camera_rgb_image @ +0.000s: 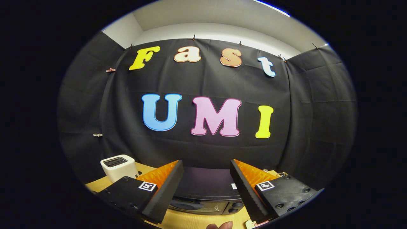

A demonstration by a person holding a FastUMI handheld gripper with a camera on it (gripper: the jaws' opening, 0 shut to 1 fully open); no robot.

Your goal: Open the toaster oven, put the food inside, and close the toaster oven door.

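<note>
The black toaster oven (206, 187) stands on the wooden table just ahead of my fingers, seen from above. Its flat dark top and the upper strip of its front show between them, with two knobs (234, 207) at the right end of the front. The door looks closed. My gripper (206, 176) is open and held above the oven, with nothing between its black ridged pads (168, 190). No food can be made out. A fingertip of a person's hand (220, 225) pokes in just below the oven front.
A white slot toaster (118, 167) stands on the table (190, 221) to the left of the oven, beyond my left finger. A small pale object (281, 174) sits by the oven's right rear corner. Black cloth walls close the booth behind.
</note>
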